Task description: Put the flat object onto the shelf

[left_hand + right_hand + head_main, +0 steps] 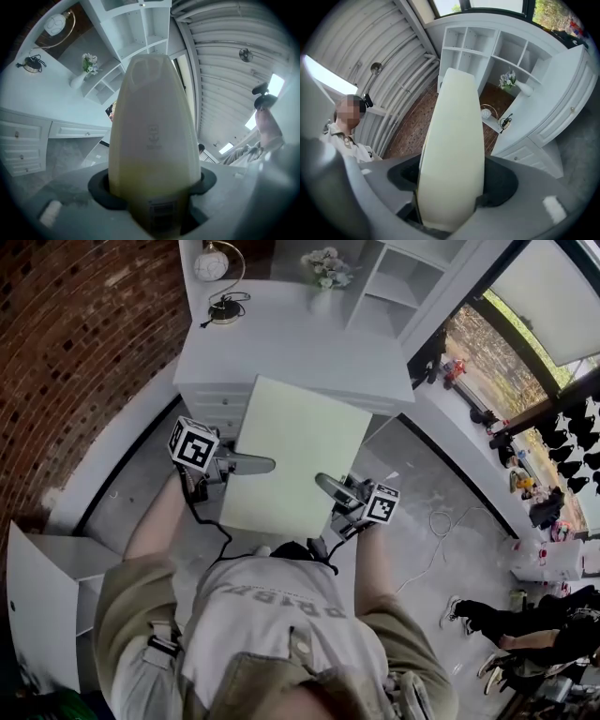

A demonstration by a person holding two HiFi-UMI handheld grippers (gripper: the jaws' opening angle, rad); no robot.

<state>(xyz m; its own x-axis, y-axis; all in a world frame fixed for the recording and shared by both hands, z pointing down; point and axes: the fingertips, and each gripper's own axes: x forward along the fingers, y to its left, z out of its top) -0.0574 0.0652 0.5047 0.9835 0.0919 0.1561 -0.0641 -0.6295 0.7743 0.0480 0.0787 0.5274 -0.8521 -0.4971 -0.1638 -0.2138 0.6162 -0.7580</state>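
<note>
Panel — in left tongs, right tongs

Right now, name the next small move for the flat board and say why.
Probably carry the board forward and up over the desk, toward the open shelf unit. The left tongs and right tongs clamp its two side edges and hold it roughly flat. Its far edge only just reaches the desk's front, well short of the shelves.

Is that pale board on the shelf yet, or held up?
Held up: left gripper and right gripper clamp the board by opposite edges.
</note>
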